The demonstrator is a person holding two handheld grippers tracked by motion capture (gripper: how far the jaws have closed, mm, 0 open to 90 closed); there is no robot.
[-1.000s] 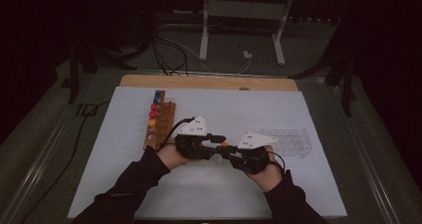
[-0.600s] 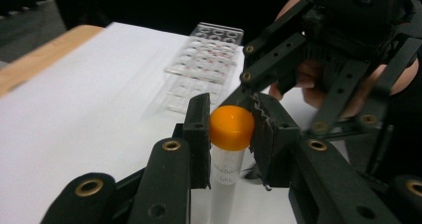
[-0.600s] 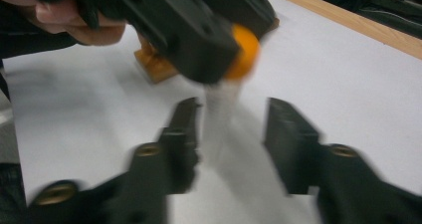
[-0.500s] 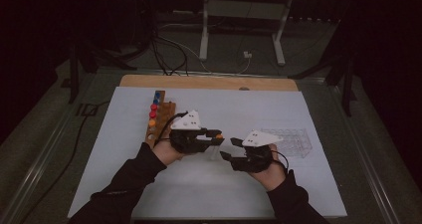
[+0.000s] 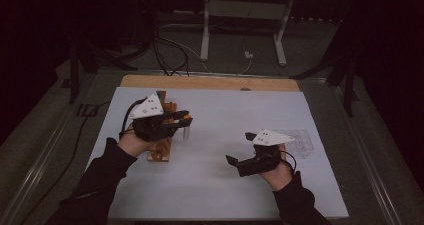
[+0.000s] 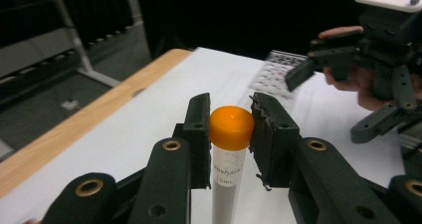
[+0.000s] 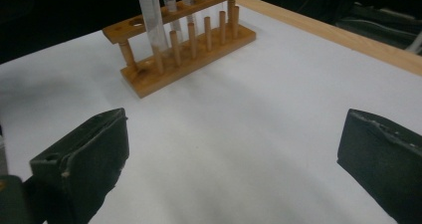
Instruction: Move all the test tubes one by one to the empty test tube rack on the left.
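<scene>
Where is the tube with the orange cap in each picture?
High view: the orange-capped tube is left of centre, beside the wooden rack.
Left gripper view: centre, pinched by the left gripper.
Right gripper view: top left, probably the clear tube in front of the rack, its cap cut off.
Shared landmark: the white sheet.

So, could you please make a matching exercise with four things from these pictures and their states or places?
Things:
1. orange-capped clear plastic tube
2. right claw
3. wooden tube rack
4. clear plastic grid tray

States or places:
A. open, holding nothing
B. beside the right hand on the white sheet
C. between the left claw's jaws
D. holds capped tubes upright

Pairs: 1-C, 2-A, 3-D, 4-B
</scene>
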